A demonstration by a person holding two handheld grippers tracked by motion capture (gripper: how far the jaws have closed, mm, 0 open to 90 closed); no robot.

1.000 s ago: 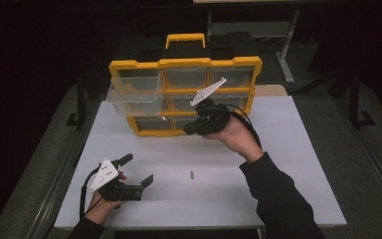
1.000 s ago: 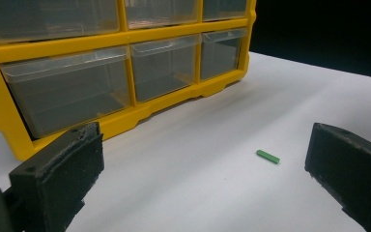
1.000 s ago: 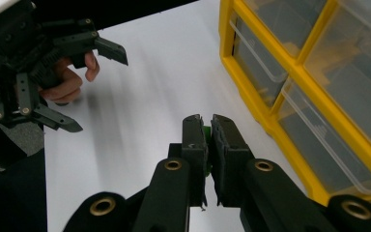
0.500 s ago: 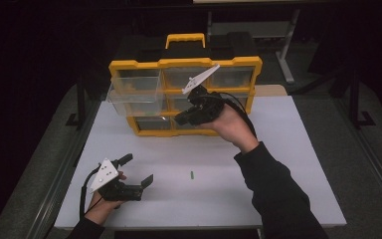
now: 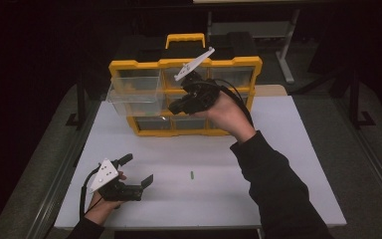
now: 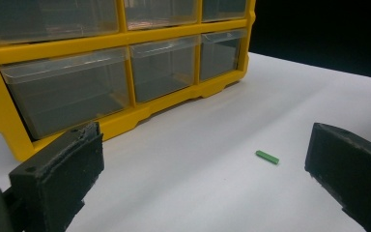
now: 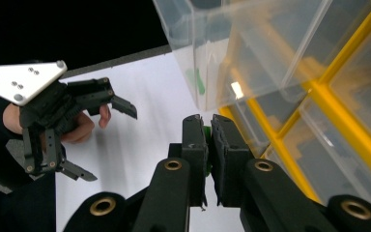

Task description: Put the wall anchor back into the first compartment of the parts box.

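Pinching a small green piece (image 7: 206, 131), right gripper (image 7: 208, 126) clenched, left gripper (image 5: 135, 172) released

A small green piece (image 7: 206, 131) is pinched between closed black jaws, only an edge showing, just below the pulled-out clear drawer (image 5: 134, 94). A second green stick (image 5: 191, 175) lies flat on the white table, well apart.

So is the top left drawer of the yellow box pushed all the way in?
No, the clear drawer sticks out from the front of the yellow organizer, well past the other drawers.
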